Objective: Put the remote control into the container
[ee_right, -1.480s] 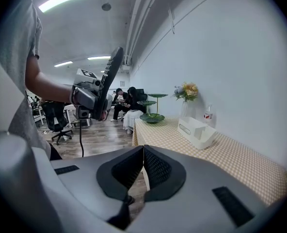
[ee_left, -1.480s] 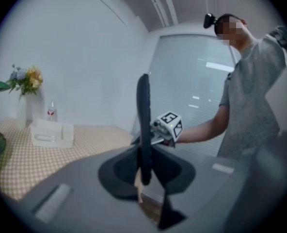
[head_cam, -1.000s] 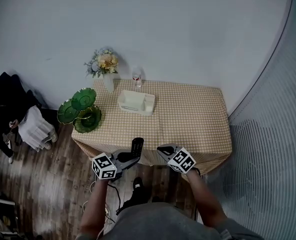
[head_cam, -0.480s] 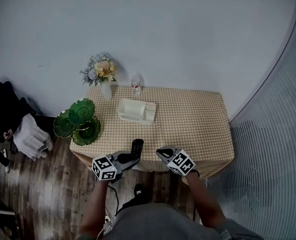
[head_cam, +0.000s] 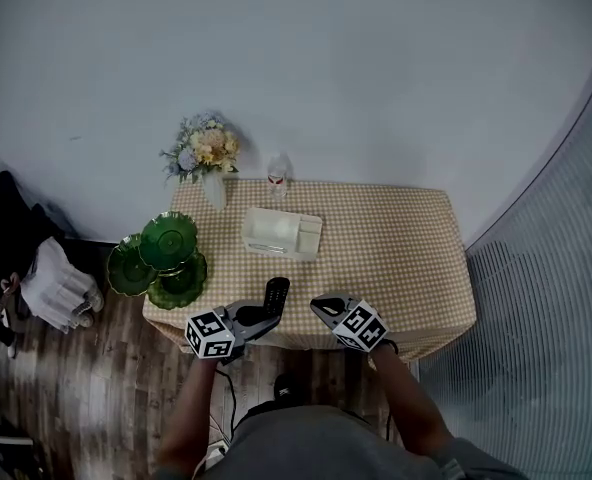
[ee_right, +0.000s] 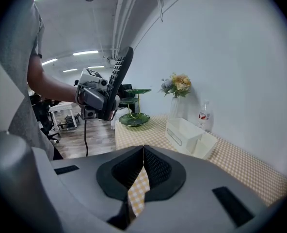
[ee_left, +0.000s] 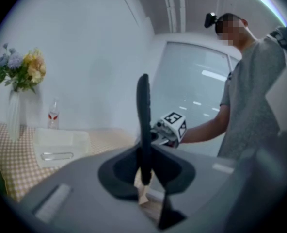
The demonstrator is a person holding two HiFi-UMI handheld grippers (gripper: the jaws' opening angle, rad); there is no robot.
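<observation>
Only the left gripper view shows the person's grey T-shirt (ee_left: 252,81) and the pale glass partition behind it, while only the right gripper view shows the ceiling strip lights (ee_right: 85,53) and the buttoned face of the slim black remote control (ee_right: 120,76); the head view alone takes in the whole layout from above. The surface, covered in a beige checked cloth (head_cam: 396,258), stands against a plain white wall (head_cam: 326,68) on a wooden plank floor (head_cam: 96,388). It carries a white rectangular plastic container with compartments (head_cam: 282,233), with a white vase of flowers (head_cam: 209,158) and a small clear bottle (head_cam: 277,175) at the far edge and a green tiered glass plate stand (head_cam: 166,258) at the left end. The left hand-held gripper (head_cam: 266,315) is clenched on the lower end of the remote control, holding it upright in the air above the near edge, well apart from the container. The right hand-held gripper (head_cam: 323,306) hangs just beside it, jaws pressed together with nothing between them
</observation>
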